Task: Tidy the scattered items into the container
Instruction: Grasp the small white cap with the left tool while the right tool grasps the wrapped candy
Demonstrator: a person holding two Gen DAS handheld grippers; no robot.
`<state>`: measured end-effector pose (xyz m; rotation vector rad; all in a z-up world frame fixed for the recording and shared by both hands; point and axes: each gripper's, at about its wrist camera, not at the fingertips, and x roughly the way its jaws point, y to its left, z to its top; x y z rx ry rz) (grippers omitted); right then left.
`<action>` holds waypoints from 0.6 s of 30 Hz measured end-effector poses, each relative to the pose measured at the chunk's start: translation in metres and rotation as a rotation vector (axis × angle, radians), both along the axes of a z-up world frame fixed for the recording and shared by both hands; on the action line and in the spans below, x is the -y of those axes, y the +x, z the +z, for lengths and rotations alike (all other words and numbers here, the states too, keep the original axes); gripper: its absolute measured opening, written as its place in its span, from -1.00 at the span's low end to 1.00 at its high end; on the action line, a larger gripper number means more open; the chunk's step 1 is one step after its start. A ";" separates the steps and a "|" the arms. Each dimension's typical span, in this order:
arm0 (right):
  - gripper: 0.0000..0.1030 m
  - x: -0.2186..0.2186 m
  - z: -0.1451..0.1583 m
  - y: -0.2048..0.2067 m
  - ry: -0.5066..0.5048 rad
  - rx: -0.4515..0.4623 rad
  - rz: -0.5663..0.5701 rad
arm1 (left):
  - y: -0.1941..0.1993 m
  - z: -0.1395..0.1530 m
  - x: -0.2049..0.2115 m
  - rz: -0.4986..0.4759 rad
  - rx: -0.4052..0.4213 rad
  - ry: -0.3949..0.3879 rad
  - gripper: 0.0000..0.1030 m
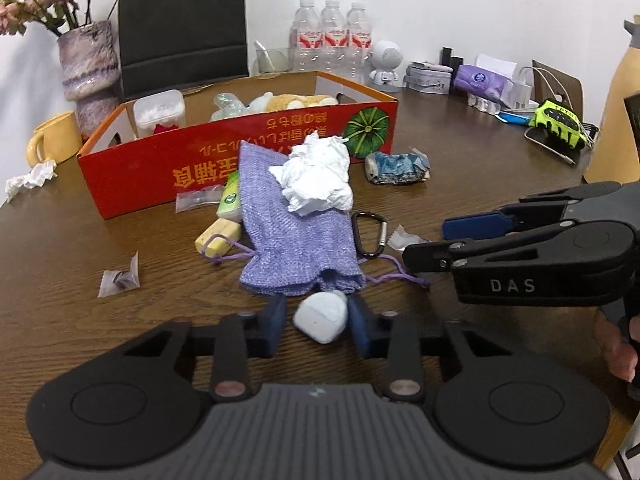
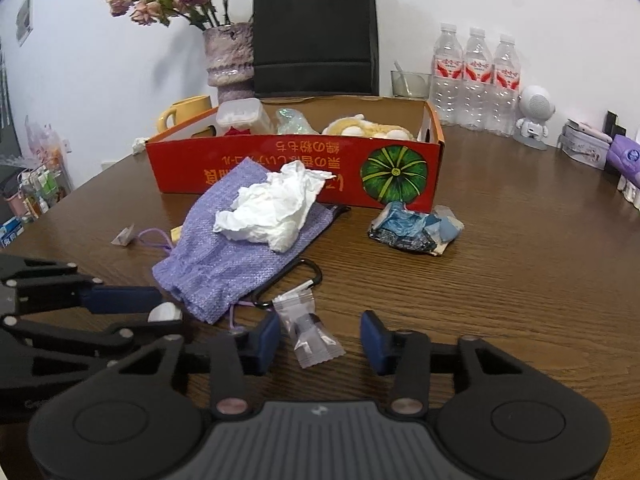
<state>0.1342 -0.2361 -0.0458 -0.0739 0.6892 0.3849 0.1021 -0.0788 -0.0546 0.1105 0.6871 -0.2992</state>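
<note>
The red cardboard box (image 1: pixel 168 168) (image 2: pixel 256 160) stands at the table's back, holding a plush toy (image 2: pixel 368 128) and a cotton-swab tub (image 1: pixel 159 113). My left gripper (image 1: pixel 318 318) is shut on a small white case (image 1: pixel 322 316); it also shows in the right wrist view (image 2: pixel 162 314). In front lie a purple knit pouch (image 1: pixel 292 236) (image 2: pixel 240 248) with a crumpled white tissue (image 1: pixel 316 174) (image 2: pixel 272 210) on it, and a black carabiner (image 1: pixel 370 234). My right gripper (image 2: pixel 320 334) is open around a clear-wrapped candy (image 2: pixel 310 330) on the table.
A blue crumpled wrapper (image 1: pixel 396 168) (image 2: pixel 414 228), a yellow bar (image 1: pixel 218 236), a green packet (image 1: pixel 230 200) and small sachets (image 1: pixel 120 278) lie scattered. A vase (image 2: pixel 230 60), black bag (image 2: pixel 316 32), yellow mug (image 1: pixel 56 140), water bottles (image 2: pixel 476 80) and a green glove (image 1: pixel 558 122) line the table's back and right.
</note>
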 end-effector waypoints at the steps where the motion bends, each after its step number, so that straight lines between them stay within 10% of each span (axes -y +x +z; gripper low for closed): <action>1: -0.43 -0.001 0.000 -0.001 -0.008 0.005 0.007 | -0.001 0.000 0.001 -0.002 0.000 0.001 -0.42; 18: -0.69 0.008 0.036 -0.011 0.052 0.108 0.012 | -0.003 0.036 -0.027 0.021 0.082 -0.069 -0.42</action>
